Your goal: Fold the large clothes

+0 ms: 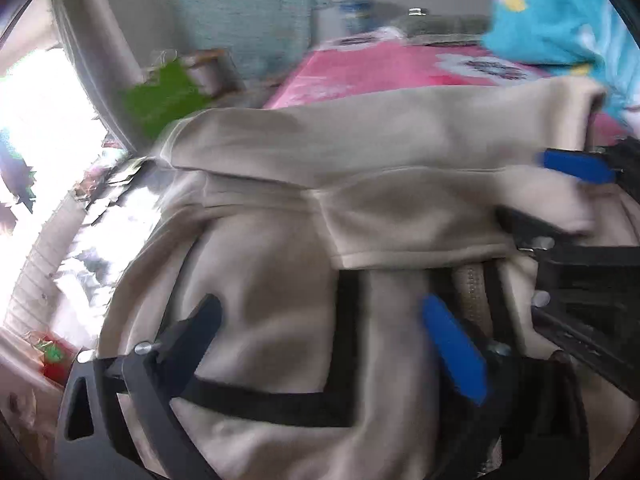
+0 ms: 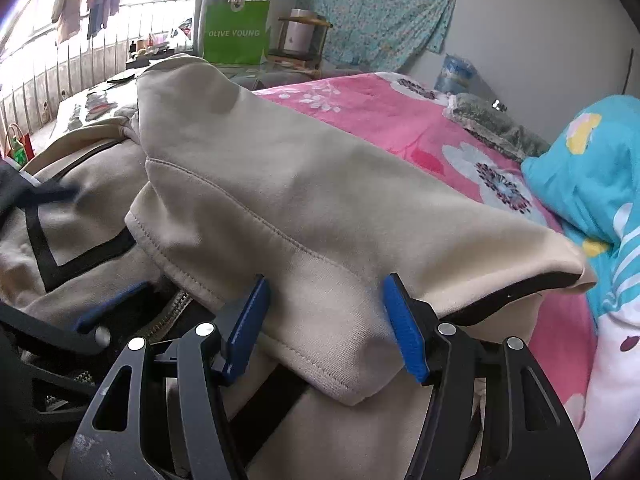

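Tongs: left (image 1: 320,328) spread over beige hoodie (image 2: 280,184), right (image 2: 326,324) clamped on its fold

The left tool (image 1: 320,332) gapes wide, angled downward; the right tool (image 2: 326,320) stands half-parted beside it.

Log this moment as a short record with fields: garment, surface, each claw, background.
garment: beige hoodie with black stripes, one flap folded over its body
surface: bed with a pink floral sheet
left claw: open, jaws wide over the hoodie, gripping nothing
right claw: blue pads either side of the folded flap's edge; grip unclear
background: green bag, blue pillow
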Action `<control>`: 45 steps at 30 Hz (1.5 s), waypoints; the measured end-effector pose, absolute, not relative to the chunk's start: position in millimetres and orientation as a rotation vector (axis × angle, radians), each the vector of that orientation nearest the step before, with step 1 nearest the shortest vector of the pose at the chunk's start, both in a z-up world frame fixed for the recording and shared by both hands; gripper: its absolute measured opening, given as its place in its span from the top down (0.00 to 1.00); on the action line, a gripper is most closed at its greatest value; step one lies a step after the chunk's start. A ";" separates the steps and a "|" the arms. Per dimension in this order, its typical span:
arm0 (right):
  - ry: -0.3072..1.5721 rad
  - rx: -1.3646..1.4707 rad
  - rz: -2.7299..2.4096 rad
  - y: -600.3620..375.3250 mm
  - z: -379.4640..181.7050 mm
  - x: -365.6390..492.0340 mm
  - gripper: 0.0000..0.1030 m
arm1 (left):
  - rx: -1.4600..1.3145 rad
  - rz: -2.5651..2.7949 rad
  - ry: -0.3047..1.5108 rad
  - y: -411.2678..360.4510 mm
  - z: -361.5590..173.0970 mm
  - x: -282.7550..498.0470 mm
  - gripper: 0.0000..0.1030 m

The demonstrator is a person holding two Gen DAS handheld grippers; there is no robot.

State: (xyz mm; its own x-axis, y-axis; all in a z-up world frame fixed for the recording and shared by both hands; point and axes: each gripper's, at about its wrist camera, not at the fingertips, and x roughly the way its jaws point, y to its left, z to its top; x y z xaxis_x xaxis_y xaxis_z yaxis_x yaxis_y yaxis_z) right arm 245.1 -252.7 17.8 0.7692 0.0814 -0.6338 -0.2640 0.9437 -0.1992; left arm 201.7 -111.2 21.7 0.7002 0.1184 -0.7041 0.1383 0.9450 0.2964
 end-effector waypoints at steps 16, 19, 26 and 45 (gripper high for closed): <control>0.714 -0.192 0.357 -257.1 28.1 225.9 0.33 | 0.262 -0.228 0.823 -114.6 11.0 195.8 0.03; 0.716 -0.184 0.362 -258.9 27.5 225.4 0.33 | 0.279 -0.218 0.830 -115.3 11.1 196.1 0.03; 0.701 -0.181 0.353 -260.2 25.9 222.2 0.33 | 0.303 -0.201 0.821 -118.9 11.5 192.0 0.03; 0.696 -0.176 0.349 -260.6 26.5 221.3 0.33 | 0.303 -0.199 0.824 -118.7 11.6 192.7 0.03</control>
